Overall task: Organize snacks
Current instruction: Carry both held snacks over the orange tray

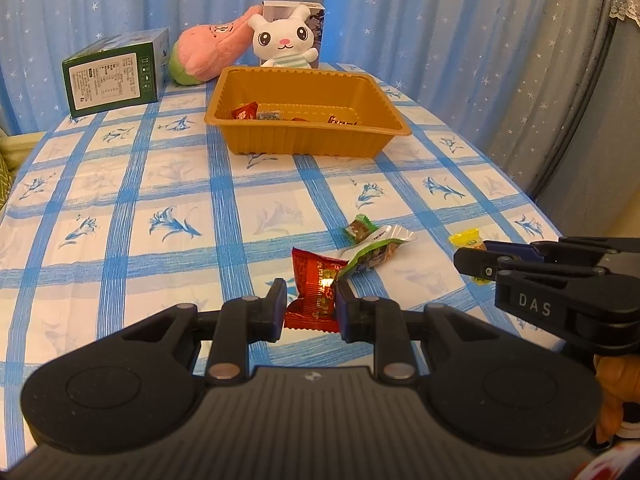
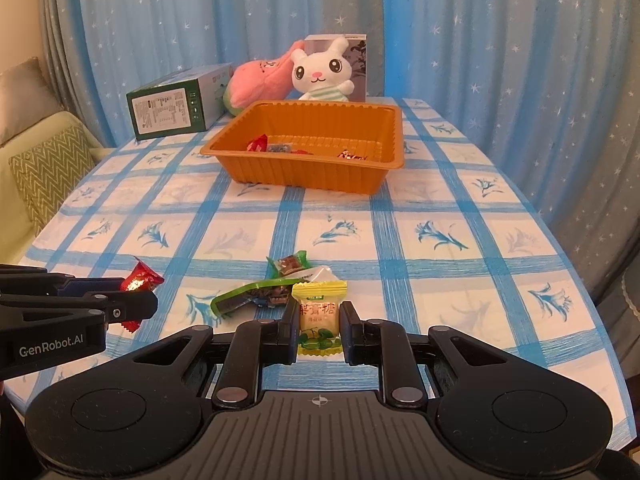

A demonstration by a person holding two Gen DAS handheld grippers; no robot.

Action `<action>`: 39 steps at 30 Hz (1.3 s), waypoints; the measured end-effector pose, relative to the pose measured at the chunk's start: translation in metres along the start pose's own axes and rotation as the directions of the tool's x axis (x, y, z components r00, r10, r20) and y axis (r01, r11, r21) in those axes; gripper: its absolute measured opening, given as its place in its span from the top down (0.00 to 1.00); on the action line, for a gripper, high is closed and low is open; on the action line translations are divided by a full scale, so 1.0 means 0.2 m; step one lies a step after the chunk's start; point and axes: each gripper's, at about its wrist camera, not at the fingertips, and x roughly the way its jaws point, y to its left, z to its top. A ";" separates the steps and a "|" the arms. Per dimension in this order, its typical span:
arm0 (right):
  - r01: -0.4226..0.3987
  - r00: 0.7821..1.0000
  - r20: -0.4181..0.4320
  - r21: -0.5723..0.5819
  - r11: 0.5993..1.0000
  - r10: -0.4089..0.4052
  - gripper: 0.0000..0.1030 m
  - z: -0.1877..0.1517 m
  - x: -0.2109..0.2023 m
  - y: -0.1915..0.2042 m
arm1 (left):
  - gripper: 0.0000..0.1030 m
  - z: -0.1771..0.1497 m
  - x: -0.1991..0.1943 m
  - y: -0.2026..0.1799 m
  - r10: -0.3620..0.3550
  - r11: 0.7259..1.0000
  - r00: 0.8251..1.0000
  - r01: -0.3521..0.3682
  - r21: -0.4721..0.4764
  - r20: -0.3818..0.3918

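My left gripper is shut on a red snack packet, held above the checked tablecloth. My right gripper is shut on a yellow candy packet. Each gripper shows in the other's view: the right gripper at the right edge with the yellow packet, the left gripper at the left edge with the red packet. Two green-wrapped snacks lie on the cloth between the grippers. The orange tray stands farther back with several wrapped snacks inside.
Behind the tray stand a white rabbit plush, a pink plush and a green box at the left. Blue starred curtains hang around the table. A sofa with a zigzag cushion lies left of the table.
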 end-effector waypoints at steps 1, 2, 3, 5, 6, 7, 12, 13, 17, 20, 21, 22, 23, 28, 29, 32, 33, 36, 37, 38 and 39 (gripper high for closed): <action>0.001 1.000 0.002 0.000 1.000 -0.001 0.80 0.00 0.00 0.00 | 0.78 0.01 0.00 0.00 -0.002 1.000 1.000 0.002 0.001 0.002; 0.001 1.000 0.004 -0.001 1.000 -0.001 0.80 0.01 0.00 0.00 | 0.78 0.02 0.00 0.00 -0.003 1.000 1.000 0.003 0.002 0.003; 0.001 1.000 0.007 -0.001 1.000 -0.001 0.80 0.01 0.00 -0.01 | 0.78 0.03 0.01 0.00 -0.002 1.000 1.000 0.002 0.003 0.005; 0.002 1.000 0.012 -0.001 1.000 -0.002 0.80 0.03 0.00 -0.01 | 0.78 0.05 0.01 -0.01 -0.003 1.000 1.000 0.003 0.005 0.010; 0.002 1.000 0.015 -0.001 1.000 -0.002 0.80 0.04 0.00 -0.02 | 0.78 0.06 0.02 -0.01 -0.004 1.000 1.000 0.004 0.005 0.012; 0.002 1.000 0.018 -0.001 1.000 -0.002 0.80 0.05 0.00 -0.02 | 0.78 0.08 0.02 -0.01 -0.004 1.000 1.000 0.004 0.005 0.014; 0.005 0.999 0.035 -0.002 1.000 -0.005 0.80 0.12 0.03 -0.05 | 0.78 0.18 0.05 -0.01 -0.014 1.000 0.999 0.014 0.007 0.032; 0.005 0.999 0.039 -0.001 1.000 -0.005 0.80 0.14 0.04 -0.06 | 0.78 0.21 0.06 0.00 -0.017 1.000 0.999 0.017 0.005 0.038; 0.004 0.999 0.053 -0.003 1.000 -0.004 0.80 0.24 0.08 -0.10 | 0.78 0.33 0.10 0.01 -0.023 1.000 0.998 0.023 0.008 0.056; 0.000 0.998 0.061 -0.002 1.000 0.000 0.80 0.31 0.12 -0.13 | 0.78 0.42 0.15 0.03 -0.032 0.999 0.997 0.032 -0.004 0.064; -0.001 0.998 0.062 -0.002 1.000 0.001 0.80 0.34 0.14 -0.13 | 0.78 0.45 0.16 0.03 -0.033 0.999 0.997 0.034 -0.009 0.065; -0.003 0.998 0.064 -0.003 1.000 0.003 0.80 0.37 0.16 -0.14 | 0.78 0.48 0.18 0.04 -0.034 0.999 0.997 0.035 -0.012 0.066; -0.004 0.998 0.066 -0.004 1.000 0.004 0.80 0.39 0.18 -0.15 | 0.78 0.51 0.20 0.05 -0.036 0.999 0.997 0.037 -0.014 0.068; -0.006 0.997 0.074 -0.005 1.000 0.007 0.80 0.54 0.28 -0.19 | 0.78 0.67 0.30 0.07 -0.038 0.999 0.997 0.039 -0.017 0.074; -0.006 0.997 0.076 -0.005 1.000 0.006 0.80 0.57 0.30 -0.20 | 0.78 0.70 0.32 0.08 -0.039 0.999 0.996 0.041 -0.022 0.075; -0.011 0.997 0.075 0.009 1.000 0.011 0.80 0.65 0.35 -0.24 | 0.78 0.78 0.37 0.11 -0.034 0.999 0.996 0.036 -0.027 0.077; -0.012 0.997 0.072 0.015 1.000 0.011 0.80 0.68 0.37 -0.25 | 0.78 0.80 0.40 0.12 -0.035 0.999 0.997 0.037 -0.030 0.073; -0.019 0.998 0.064 0.028 0.999 0.017 0.80 0.75 0.44 -0.28 | 0.78 0.86 0.46 0.15 -0.033 0.999 0.998 0.035 -0.033 0.062; -0.020 0.998 0.061 0.032 0.999 0.018 0.80 0.78 0.46 -0.29 | 0.78 0.88 0.48 0.16 -0.029 0.999 0.998 0.031 -0.032 0.059; -0.022 0.998 0.055 0.038 0.999 0.020 0.80 0.80 0.48 -0.31 | 0.78 0.90 0.50 0.16 -0.027 0.999 0.998 0.029 -0.033 0.056; -0.024 0.999 0.048 0.043 0.999 0.022 0.80 0.82 0.51 -0.32 | 0.78 0.92 0.52 0.18 -0.025 0.999 0.998 0.027 -0.035 0.052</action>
